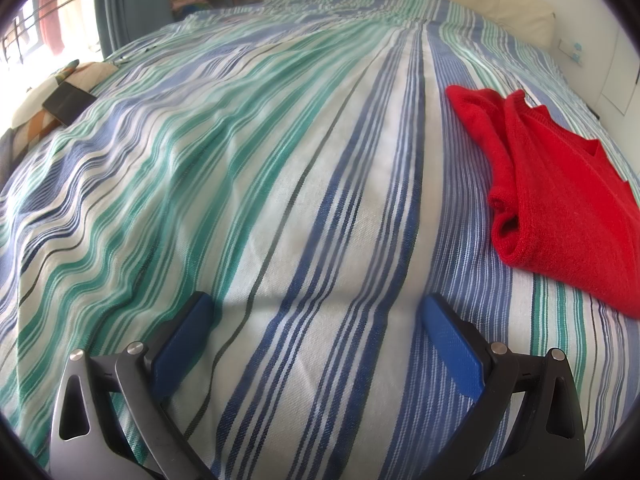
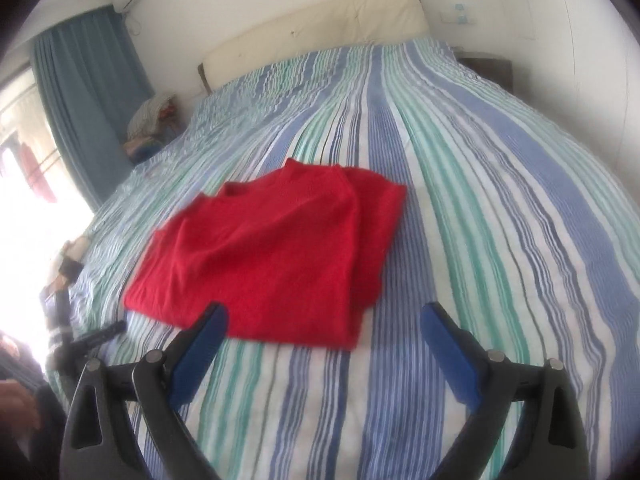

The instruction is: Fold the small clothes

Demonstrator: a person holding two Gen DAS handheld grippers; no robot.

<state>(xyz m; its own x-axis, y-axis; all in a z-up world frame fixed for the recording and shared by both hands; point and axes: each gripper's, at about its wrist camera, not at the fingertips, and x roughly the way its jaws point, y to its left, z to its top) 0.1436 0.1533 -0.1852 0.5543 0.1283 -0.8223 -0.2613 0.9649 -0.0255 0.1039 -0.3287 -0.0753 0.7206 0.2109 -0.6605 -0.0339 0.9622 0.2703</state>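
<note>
The left gripper is low over the striped bedspread, pointing along the bed, and its two blue fingers are wide apart with nothing between them. Only stripes show in the gap. From this gripper, the red sweater lies ahead and off to the right side, flat on the bedspread and not touching the fingers. The right gripper is also low over the bedspread and points up the bed toward the cream headboard. Its blue fingers are spread wide too, and they hold nothing. The red sweater lies folded just ahead of this gripper, a little to the left. The sweater's near edge is just past the tip of the left finger, and I cannot tell if they touch. A blue curtain hangs far off to the left, by the bright window.
</note>
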